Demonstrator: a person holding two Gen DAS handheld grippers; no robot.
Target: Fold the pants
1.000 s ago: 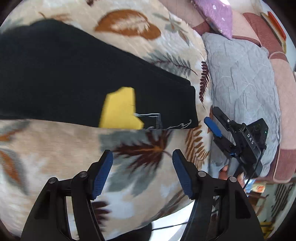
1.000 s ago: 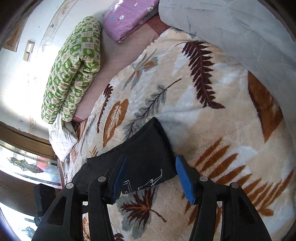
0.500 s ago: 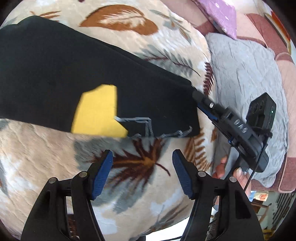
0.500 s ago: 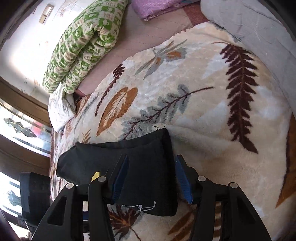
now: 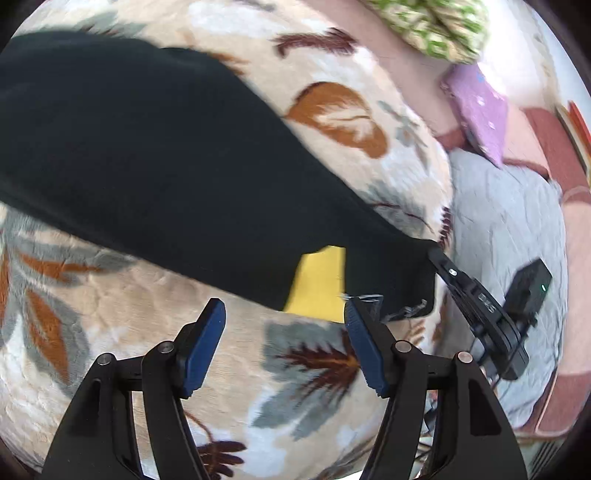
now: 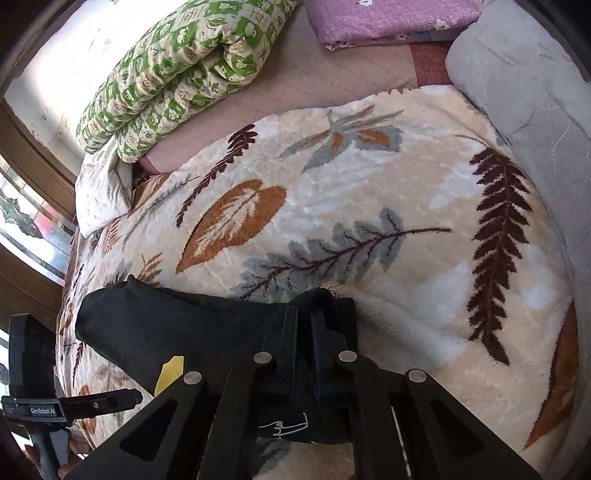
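Note:
Black pants [image 5: 147, 166] lie folded in a long strip on a leaf-patterned blanket [image 5: 110, 314], with a yellow patch [image 5: 317, 284] near their right end. My left gripper [image 5: 284, 332] hovers open over the blanket, just short of the pants' near edge by the patch, with nothing between its pads. In the right wrist view my right gripper [image 6: 303, 314] is shut on the end of the pants [image 6: 184, 325], and the cloth bunches up at its tips. The left gripper [image 6: 136, 397] shows at the lower left there.
A rolled green-and-white quilt [image 6: 184, 66] and a purple folded cloth [image 6: 388, 18] lie at the bed's far side. A grey quilt [image 6: 535, 92] borders the blanket on the right and a white pillow [image 6: 99, 195] on the left.
My right gripper has come down over the pants' end and shut on it. My left gripper has slid closer to the pants' near edge by the yellow patch, staying open.

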